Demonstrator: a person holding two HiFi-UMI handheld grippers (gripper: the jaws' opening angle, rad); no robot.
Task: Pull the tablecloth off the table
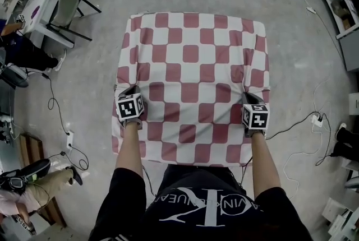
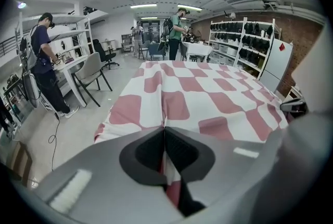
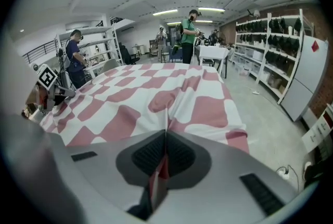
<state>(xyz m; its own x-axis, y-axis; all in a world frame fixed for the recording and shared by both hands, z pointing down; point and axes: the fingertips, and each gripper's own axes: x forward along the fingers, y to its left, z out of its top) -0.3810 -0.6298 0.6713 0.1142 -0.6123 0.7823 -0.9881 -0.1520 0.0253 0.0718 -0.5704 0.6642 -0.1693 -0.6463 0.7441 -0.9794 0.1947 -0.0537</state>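
Tablecloth (image 1: 190,66), checked red and white, lies spread over the table, hiding its top and hanging over its edges. Near the table's front left corner, the left gripper (image 1: 127,89) is clenched on a pinched fold of the cloth. Near the front right corner, the right gripper (image 1: 250,96) clamps another fold. The cloth puckers at these 2 grips. A grey chair (image 1: 68,7) stands off the table's far left corner.
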